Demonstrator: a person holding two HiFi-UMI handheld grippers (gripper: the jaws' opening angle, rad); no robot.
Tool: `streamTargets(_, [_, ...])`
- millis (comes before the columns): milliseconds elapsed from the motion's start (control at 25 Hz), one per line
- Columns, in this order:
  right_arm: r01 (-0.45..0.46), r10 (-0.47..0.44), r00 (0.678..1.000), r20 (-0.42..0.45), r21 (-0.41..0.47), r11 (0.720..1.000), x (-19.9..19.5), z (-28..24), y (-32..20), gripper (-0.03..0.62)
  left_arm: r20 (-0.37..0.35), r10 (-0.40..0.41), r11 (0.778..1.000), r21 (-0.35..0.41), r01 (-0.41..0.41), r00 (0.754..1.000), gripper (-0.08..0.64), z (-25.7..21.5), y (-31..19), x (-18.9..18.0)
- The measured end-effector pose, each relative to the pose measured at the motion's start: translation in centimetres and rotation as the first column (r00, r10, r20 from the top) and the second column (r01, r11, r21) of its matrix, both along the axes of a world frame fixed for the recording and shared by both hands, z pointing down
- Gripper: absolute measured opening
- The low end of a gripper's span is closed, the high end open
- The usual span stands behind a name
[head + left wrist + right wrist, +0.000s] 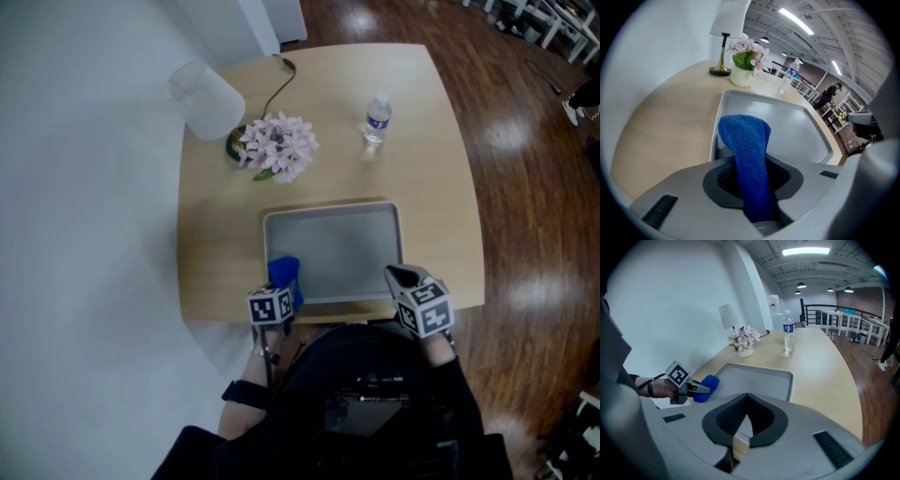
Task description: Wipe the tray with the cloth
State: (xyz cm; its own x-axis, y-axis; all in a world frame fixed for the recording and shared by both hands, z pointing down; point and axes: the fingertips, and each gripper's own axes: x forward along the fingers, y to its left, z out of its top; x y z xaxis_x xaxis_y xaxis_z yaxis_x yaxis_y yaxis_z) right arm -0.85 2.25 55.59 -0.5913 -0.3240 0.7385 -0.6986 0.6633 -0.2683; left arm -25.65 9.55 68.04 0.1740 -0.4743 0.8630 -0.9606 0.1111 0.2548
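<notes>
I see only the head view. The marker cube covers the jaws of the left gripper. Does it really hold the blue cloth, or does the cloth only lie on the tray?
Observer: It holds it. The left gripper view shows the left gripper shut on the blue cloth, whose free end sticks out over the tray.
Operator: Does the right gripper hold anything?
Observer: No. In its own view the right gripper is shut, jaws together, with nothing between them.
Operator: What is under the flowers?
Observer: A small white pot, beside the lamp's brass base.
</notes>
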Motion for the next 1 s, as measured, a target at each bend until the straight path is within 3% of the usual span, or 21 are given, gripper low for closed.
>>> streamTargets(480, [-0.023,0.022,1.0,0.01,0.009,1.0,0.8,-0.2,-0.8,0.005,0.0,0.023,1.0,-0.003,-0.023,1.0,0.115,-0.4,0.7,0.8])
streamTargets(840, [-0.01,0.01,1.0,-0.003,-0.018,1.0,1.4,0.2,-1.7,0.005,0.012,0.052,0.995,0.082,-0.053,0.999,0.115,-2.1,-11.8,0.7])
streamTargets(1000, [-0.008,0.007,1.0,-0.009,-0.034,0.999,1.7,0.6,-1.9,0.005,0.026,0.064,0.996,0.068,-0.066,0.998,0.115,-1.2,-16.2,0.5])
